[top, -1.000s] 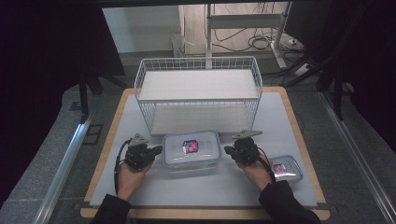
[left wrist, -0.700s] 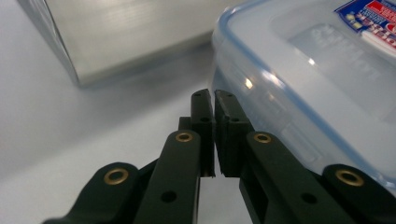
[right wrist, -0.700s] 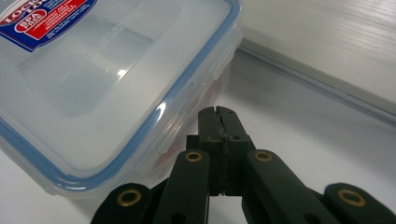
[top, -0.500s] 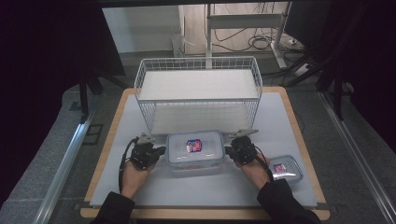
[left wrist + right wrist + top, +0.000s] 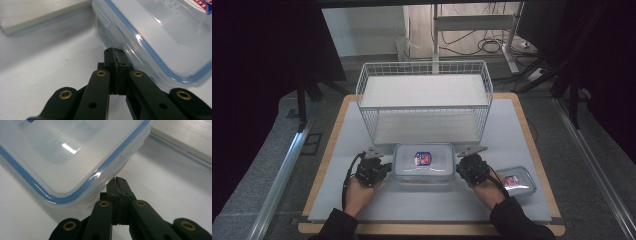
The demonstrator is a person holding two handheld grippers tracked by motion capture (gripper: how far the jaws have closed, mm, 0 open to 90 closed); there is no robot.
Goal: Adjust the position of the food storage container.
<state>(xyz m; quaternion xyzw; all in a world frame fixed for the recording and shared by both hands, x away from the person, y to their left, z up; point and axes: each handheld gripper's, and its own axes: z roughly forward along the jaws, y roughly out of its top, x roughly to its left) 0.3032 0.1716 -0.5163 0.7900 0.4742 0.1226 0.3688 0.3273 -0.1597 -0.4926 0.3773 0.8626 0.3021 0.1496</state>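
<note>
Large clear rectangular plastic container with blue-sealed lid and red-and-blue label (image 5: 424,161): flat on the white table mat (image 5: 337,150), near centre, just in front of the white wire basket (image 5: 424,100) standing at the far middle.

Left gripper (image 5: 381,167): black, two-jaw, held in the left hand (image 5: 359,189), placed against the container's left end. Jaws fully closed, pad on pad, nothing between them. In the left gripper view (image 5: 115,53), closed tips lying at the container's side wall (image 5: 155,50), below the lid rim; actual contact likely but not certain from this angle.

Right gripper (image 5: 463,167): black, two-jaw, held in the right hand (image 5: 487,190), placed against the container's right end. Jaws fully closed, nothing gripped. In the right gripper view (image 5: 119,182), closed tips just beside the container's corner (image 5: 75,170), under the blue-edged lid.

Container bracketed between the two closed grippers, one at each short end, resting on the mat.

Small clear rectangular plastic container with blue-sealed lid (image 5: 517,181): on the mat at near right, just beside the right wrist, apart from the large container.

Wooden table edge (image 5: 532,135) bordering the mat on the right.
</note>
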